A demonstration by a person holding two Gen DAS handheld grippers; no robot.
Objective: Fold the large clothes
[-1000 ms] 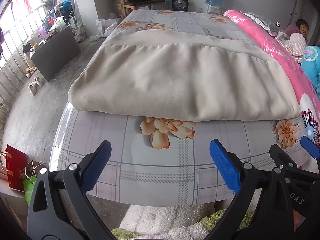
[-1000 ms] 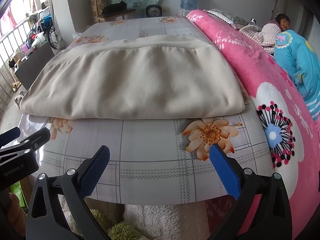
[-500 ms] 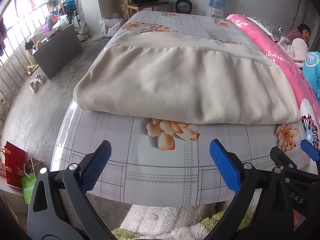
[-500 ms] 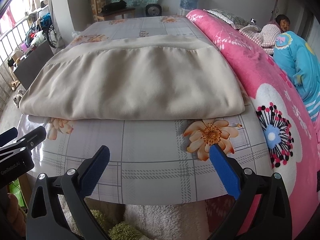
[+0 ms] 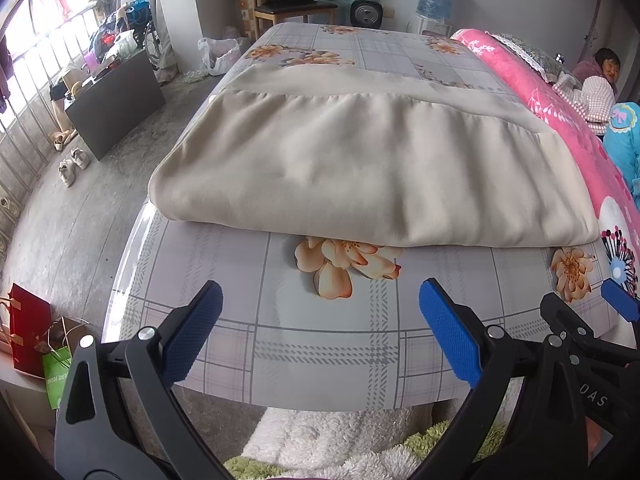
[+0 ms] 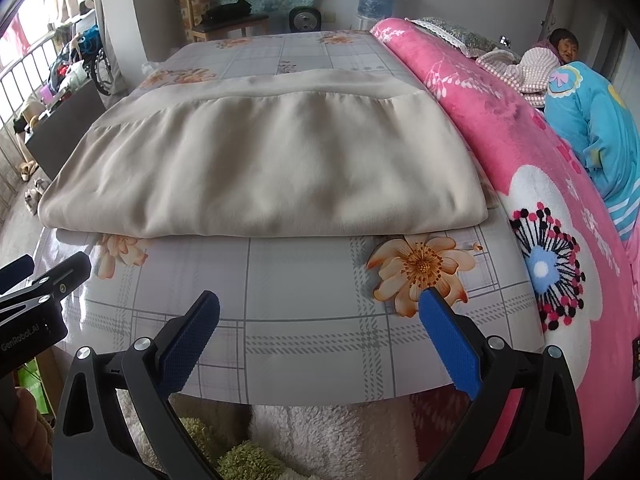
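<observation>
A beige garment [image 5: 360,168] [image 6: 264,172] lies folded in a wide rectangle on the floral checked tabletop [image 5: 320,340] [image 6: 312,320], its folded edge facing me. My left gripper [image 5: 320,328] hovers open over the table's near edge, short of the cloth, with nothing between its blue pads. My right gripper [image 6: 320,332] is open too, also over the near edge and apart from the cloth. Part of the right gripper shows at the right of the left wrist view, and part of the left one at the left of the right wrist view.
A pink floral blanket [image 6: 540,184] runs along the table's right side. A person in blue [image 6: 592,120] lies beyond it, and another person [image 6: 560,46] farther back. A fluffy rug [image 5: 320,440] lies below the near edge. A dark cabinet [image 5: 116,104] and shoes [image 5: 72,164] stand on the floor at left.
Both grippers have drawn slightly back and up from the table. They stay open and the beige garment has not moved.
</observation>
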